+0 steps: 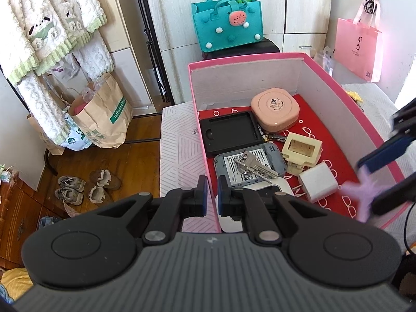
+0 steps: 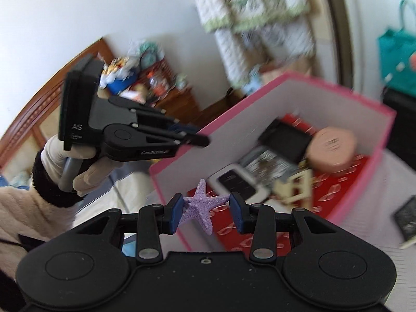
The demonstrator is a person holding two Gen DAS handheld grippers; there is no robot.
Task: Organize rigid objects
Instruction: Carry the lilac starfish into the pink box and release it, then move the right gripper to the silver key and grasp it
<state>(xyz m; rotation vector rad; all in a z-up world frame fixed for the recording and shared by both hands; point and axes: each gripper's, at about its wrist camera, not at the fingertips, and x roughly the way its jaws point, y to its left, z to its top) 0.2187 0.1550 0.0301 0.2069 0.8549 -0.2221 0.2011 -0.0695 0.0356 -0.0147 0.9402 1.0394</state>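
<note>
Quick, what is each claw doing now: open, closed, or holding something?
Left claw: closed on the pink box wall.
Right claw: closed on the purple starfish.

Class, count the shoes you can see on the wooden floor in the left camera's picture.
4. Two grey trainers lie side by side left of the bed, and two brown fleece-lined shoes sit just to their right. Others may be hidden behind the gripper.
</note>
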